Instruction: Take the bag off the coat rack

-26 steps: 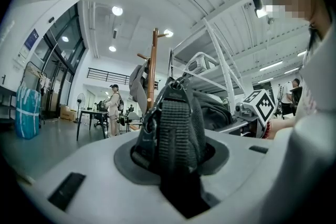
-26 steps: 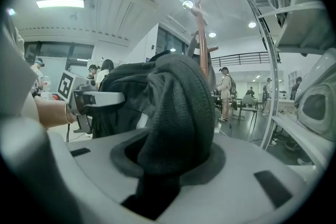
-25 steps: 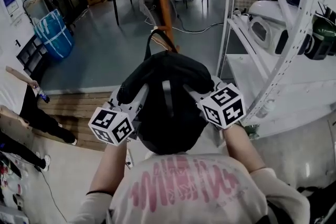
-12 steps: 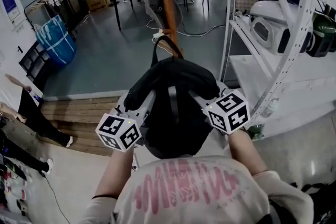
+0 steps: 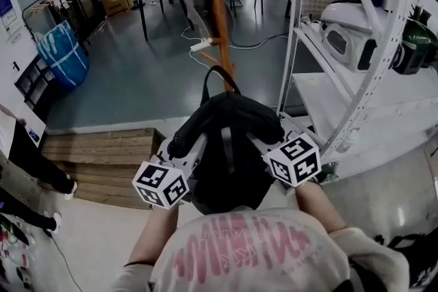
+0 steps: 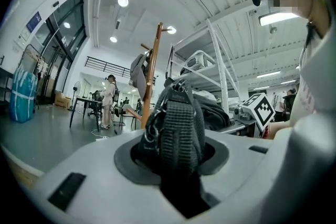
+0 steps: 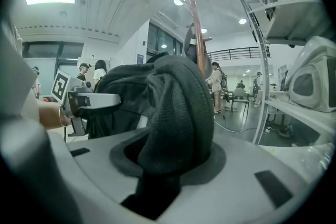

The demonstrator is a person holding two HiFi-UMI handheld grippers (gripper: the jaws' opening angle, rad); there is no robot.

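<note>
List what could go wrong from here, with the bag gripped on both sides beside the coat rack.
The top loop of the bag sits close against the coat rack; it might snag and tip the rack. The left gripper pinches only a strap and the right gripper only a fabric fold, so the bag could slip or swing into the metal shelving.

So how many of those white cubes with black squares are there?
2. One white marker cube sits left of the black fabric bag, the other right of it; none seems hidden.
</note>
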